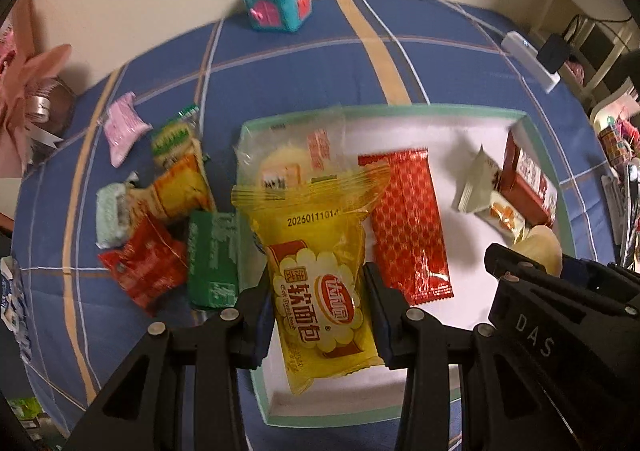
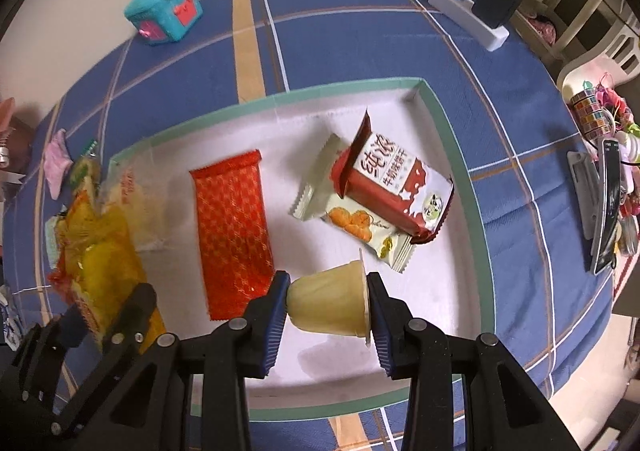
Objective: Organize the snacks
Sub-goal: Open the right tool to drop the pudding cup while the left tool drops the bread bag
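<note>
left gripper [image 1: 318, 305]: jaws clamp yellow bread packet [image 1: 320, 291] | right gripper [image 2: 328, 305]: jaws clamp pudding cup [image 2: 330, 301] | red wrapper [image 2: 232, 227] at 10 o'clock of cup, in tray [image 2: 460, 155]

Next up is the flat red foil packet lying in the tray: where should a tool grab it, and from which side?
Take the flat red foil packet across its narrow width at the crimped near end, coming from above. It lies flat on the white tray, with bare floor along both long edges.
</note>
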A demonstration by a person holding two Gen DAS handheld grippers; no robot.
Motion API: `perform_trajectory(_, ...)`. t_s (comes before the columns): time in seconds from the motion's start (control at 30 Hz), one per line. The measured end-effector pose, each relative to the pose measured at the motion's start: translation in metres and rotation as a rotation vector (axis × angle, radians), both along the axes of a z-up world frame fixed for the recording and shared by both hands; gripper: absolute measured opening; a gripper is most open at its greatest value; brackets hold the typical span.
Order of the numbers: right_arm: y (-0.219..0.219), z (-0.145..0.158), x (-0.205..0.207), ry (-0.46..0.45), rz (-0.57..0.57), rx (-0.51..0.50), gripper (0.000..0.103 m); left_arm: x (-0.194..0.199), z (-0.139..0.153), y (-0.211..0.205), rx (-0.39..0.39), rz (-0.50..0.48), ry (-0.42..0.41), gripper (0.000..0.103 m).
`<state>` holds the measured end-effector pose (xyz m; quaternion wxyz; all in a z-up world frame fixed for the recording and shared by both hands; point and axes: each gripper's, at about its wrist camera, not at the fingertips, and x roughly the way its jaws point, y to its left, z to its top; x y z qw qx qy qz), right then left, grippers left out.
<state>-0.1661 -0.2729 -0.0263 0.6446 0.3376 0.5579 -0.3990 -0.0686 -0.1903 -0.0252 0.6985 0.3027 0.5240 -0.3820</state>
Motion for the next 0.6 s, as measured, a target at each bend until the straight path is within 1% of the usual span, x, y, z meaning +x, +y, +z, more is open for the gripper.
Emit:
perform_trajectory(0.2,0.0,-0.013,-0.002,0.034,-0.009,0.03,0.041,-0.005,-0.008,0.0,0.032,-0.018,-0.011,0.043)
perform_trajectory(0.3,0.001,-0.013,-0.001,0.038,-0.011,0.027,0.05,-0.004,-0.006,0.0,0.034,-0.014,-0.02,0.045)
perform_trajectory(0.37,-0.001,-0.009,-0.001,0.044,-0.016,0.011,0.066,-0.002,-0.005,0.001,0.028,-0.008,-0.02,0.053)
perform_trajectory(0.4,-0.004,-0.007,-0.001,0.038,-0.018,0.007,0.069,-0.001,-0.003,0.002,0.02,-0.004,-0.016,0.057)
perform_trajectory(0.5,-0.003,0.004,0.0,0.012,-0.016,-0.007,0.07,0.002,0.007,0.003,-0.011,0.002,-0.013,0.057)
perform_trajectory(0.6,-0.001,0.021,-0.001,-0.012,-0.013,-0.042,0.073,0.004,0.025,0.007,-0.058,0.009,-0.029,0.061)
